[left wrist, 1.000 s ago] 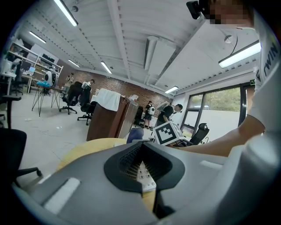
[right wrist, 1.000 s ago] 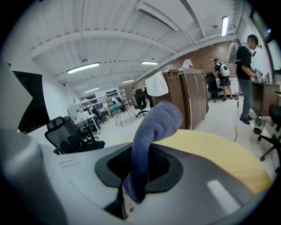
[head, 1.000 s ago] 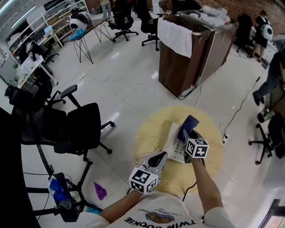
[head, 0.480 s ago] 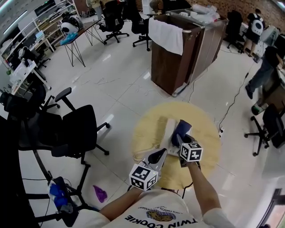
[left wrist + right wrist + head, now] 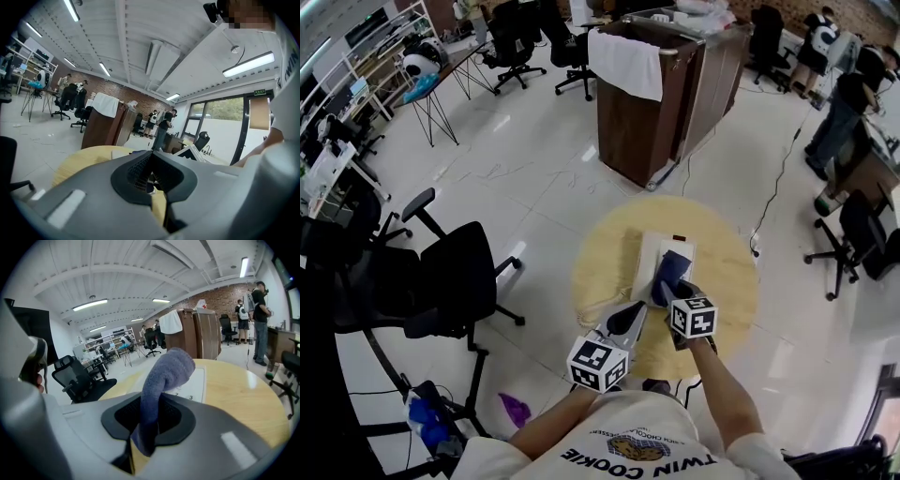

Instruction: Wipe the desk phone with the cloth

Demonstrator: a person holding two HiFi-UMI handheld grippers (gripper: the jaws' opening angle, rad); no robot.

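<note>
A white desk phone (image 5: 649, 255) lies on the round wooden table (image 5: 722, 272). On the phone's near half rests a blue-grey cloth (image 5: 674, 270), with my right gripper (image 5: 673, 298) shut on it just behind. In the right gripper view the cloth (image 5: 164, 376) rises from between the jaws of the right gripper (image 5: 150, 420) and bends over the phone's (image 5: 194, 385) keypad. My left gripper (image 5: 626, 322) hangs over the table's near-left edge, apart from the phone. In its own view the left gripper (image 5: 151, 176) is shut with nothing held.
A brown wheeled cabinet (image 5: 661, 103) with a white towel (image 5: 625, 61) draped on it stands beyond the table. A black office chair (image 5: 455, 272) is to the left, another chair (image 5: 853, 234) to the right. A cable (image 5: 773, 192) runs across the floor. People stand at the back right.
My right gripper has drawn the cloth from the phone's far right corner toward its near end. The left gripper stays by the table's near-left edge. The head view has shifted.
</note>
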